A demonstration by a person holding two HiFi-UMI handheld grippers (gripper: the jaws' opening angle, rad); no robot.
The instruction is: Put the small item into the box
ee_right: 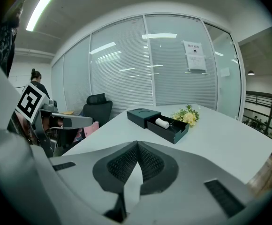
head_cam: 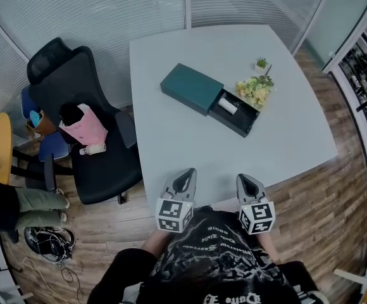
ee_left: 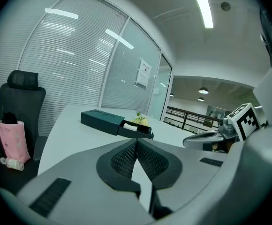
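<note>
Holding left gripper and right gripper pressed together, empty, at near table edge, well apart from box, probably done given small item inside open drawer.

A pale table carries 1 dark box, slid open, beside yellow flowers.

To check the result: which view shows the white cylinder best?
Head view: white cylinder seen whole from above in the open drawer. Right gripper view shows it side-on; left gripper view, only a sliver.
</note>
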